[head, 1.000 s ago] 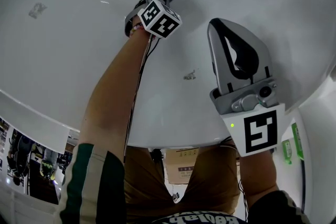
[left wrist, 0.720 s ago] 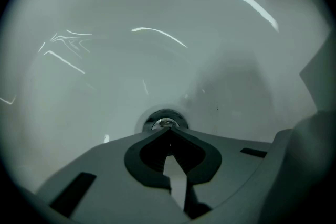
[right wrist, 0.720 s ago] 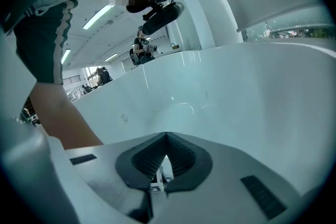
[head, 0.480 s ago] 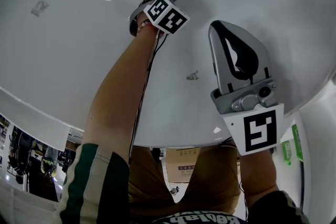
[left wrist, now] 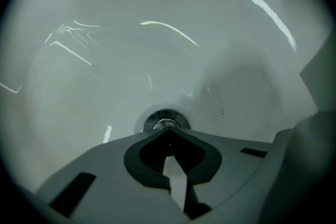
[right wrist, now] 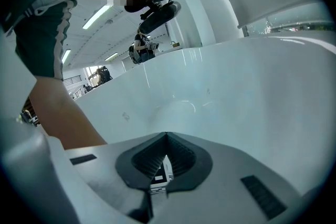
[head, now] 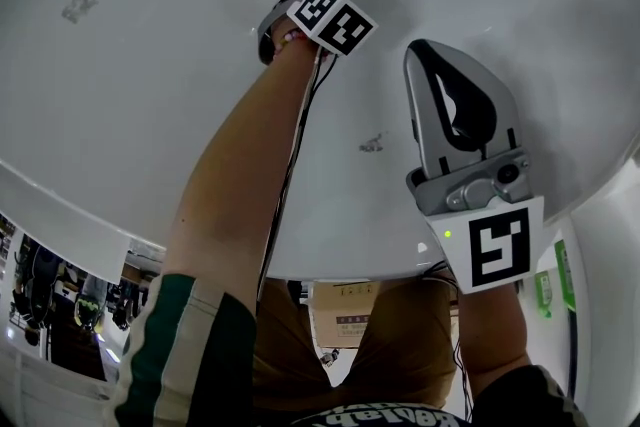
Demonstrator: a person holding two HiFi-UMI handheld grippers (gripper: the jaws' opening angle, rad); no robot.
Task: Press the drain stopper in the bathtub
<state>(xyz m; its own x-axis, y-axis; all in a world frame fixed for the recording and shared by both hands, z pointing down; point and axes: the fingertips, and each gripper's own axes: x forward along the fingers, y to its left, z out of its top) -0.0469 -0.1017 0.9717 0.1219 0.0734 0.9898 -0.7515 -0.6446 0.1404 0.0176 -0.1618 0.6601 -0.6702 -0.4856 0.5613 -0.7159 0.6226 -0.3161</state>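
Bathtub (head: 140, 85) interior, white and bare. Left gripper (left wrist: 168, 132), jaws pressed together and empty, has edged closer to the chrome drain stopper (left wrist: 164, 122); its tip sits just over it, likely ready to press. Right gripper (head: 421, 48), well right of the stopper, hovers clenched, holding nothing.

left hand-held gripper (left wrist: 168, 130), jaws together, points at the drain stopper (left wrist: 164, 123) in the bathtub (left wrist: 94, 76).

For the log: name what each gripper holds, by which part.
Nothing is held. The left gripper is shut, tips at the drain stopper; the right gripper is shut, empty.
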